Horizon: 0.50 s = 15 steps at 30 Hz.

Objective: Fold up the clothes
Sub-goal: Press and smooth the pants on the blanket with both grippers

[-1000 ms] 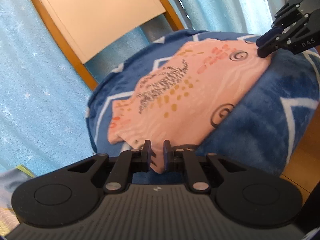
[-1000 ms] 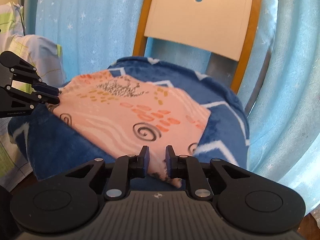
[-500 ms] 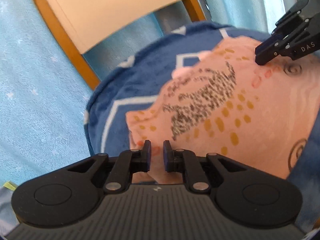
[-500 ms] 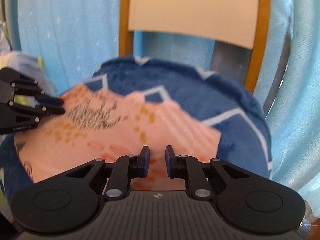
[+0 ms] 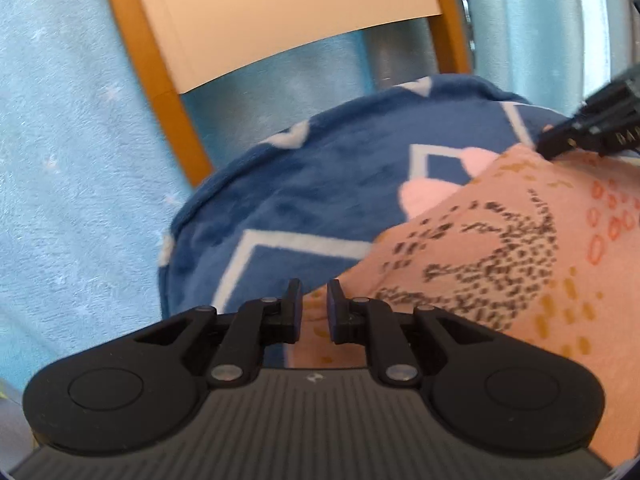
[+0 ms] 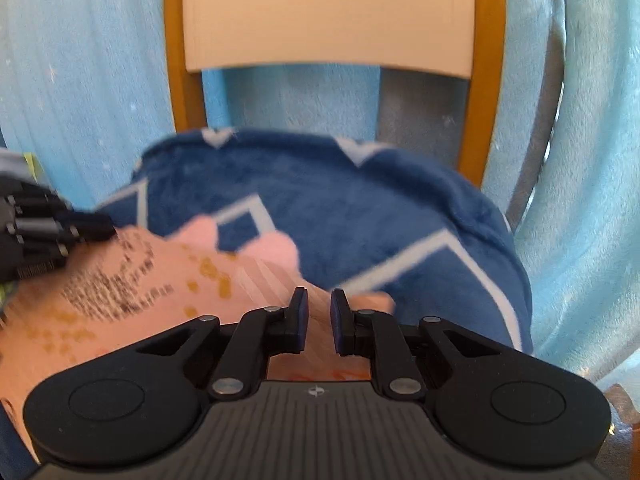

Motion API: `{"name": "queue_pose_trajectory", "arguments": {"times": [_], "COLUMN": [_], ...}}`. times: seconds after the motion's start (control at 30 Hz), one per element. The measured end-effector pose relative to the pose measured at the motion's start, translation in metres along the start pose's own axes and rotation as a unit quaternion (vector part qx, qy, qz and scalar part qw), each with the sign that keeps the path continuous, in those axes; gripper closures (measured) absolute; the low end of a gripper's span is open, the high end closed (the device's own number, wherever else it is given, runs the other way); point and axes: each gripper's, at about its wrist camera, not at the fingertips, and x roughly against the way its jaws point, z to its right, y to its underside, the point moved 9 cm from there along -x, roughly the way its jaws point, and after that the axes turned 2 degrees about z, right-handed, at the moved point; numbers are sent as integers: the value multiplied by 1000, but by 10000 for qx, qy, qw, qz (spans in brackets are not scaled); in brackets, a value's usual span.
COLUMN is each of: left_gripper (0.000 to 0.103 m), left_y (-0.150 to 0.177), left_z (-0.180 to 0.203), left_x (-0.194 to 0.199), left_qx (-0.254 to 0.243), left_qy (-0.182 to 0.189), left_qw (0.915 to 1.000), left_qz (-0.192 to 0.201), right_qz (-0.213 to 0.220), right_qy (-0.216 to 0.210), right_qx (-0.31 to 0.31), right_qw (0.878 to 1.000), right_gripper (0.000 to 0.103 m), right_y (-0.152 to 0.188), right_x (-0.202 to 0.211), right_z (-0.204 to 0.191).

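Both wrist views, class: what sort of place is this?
Probably a room in a home: a wooden chair padded with a blue blanket stands before light blue curtains, with a pink garment on the seat.

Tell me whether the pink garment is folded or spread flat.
Partly folded: the pink garment doubles over itself on the blue blanket, edges pinched in the left gripper and right gripper.

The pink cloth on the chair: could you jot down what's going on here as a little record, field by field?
garment: pink patterned cloth, lying on the blanket
surface: blue blanket with white zigzags draped over a wooden chair
left gripper: shut on one edge of the cloth
right gripper: shut on another edge of the cloth
backdrop: light blue curtain
image quality: some motion blur
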Motion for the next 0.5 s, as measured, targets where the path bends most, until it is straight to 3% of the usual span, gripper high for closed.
{"name": "queue_pose_trajectory", "arguments": {"times": [0.13,0.2,0.23,0.33,0.43,0.5], "left_gripper": [90,90,90,90,82,82], "left_y": [1,0,-1,-2,6,17], "left_z": [-6,-11,-13,-6,16,33], "left_x": [1,7,15,47,89,115], "left_qx": [-119,-87,-92,-214,-532,-872], "left_qy": [-199,-347,-420,-367,-67,110], "left_qw": [9997,9993,9990,9990,9977,9941], "left_qz": [-54,-85,-82,104,422,629], "right_qz": [-81,-108,-37,259,469,496], "right_qy": [-103,59,64,-153,-134,90], "right_qx": [-356,-267,-268,-257,704,1716], "right_qw": [9993,9996,9996,9992,9963,9839], "right_gripper": [101,96,89,87,83,83], "right_y": [11,14,16,26,52,76], "right_x": [9,22,34,78,119,137], "right_z": [15,18,17,8,-18,-39]}}
